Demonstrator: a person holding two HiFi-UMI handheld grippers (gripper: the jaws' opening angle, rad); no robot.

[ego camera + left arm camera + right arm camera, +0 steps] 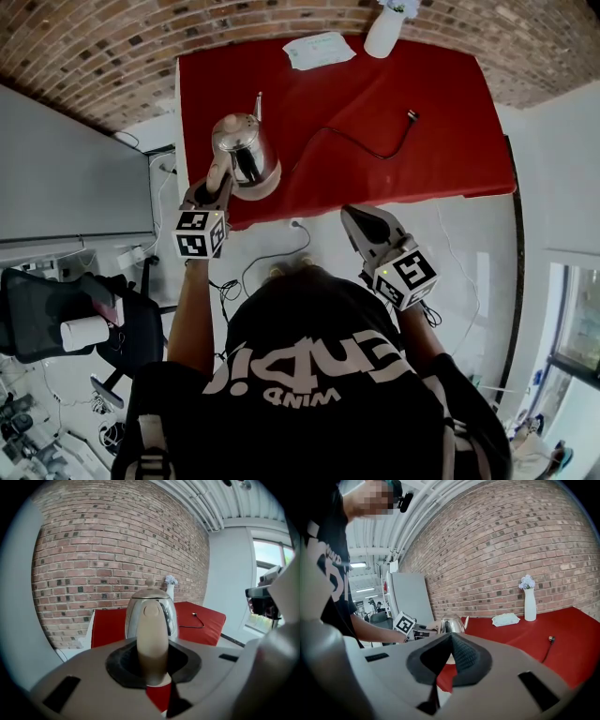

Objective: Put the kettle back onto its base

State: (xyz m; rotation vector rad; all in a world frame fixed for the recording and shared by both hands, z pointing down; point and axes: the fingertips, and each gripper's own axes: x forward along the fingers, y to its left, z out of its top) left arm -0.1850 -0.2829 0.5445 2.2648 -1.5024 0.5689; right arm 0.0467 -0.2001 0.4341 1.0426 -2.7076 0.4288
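My left gripper is clenched on the beige handle of the polished steel kettle, which has a thin gooseneck spout and a small knob on its lid. The kettle stands upright at the near left corner of the red table, over the round beige base. I cannot tell whether it is fully seated. A black cord runs right from the base across the table to its plug. My right gripper has its jaws pressed together with nothing between them, and it is just off the table's near edge.
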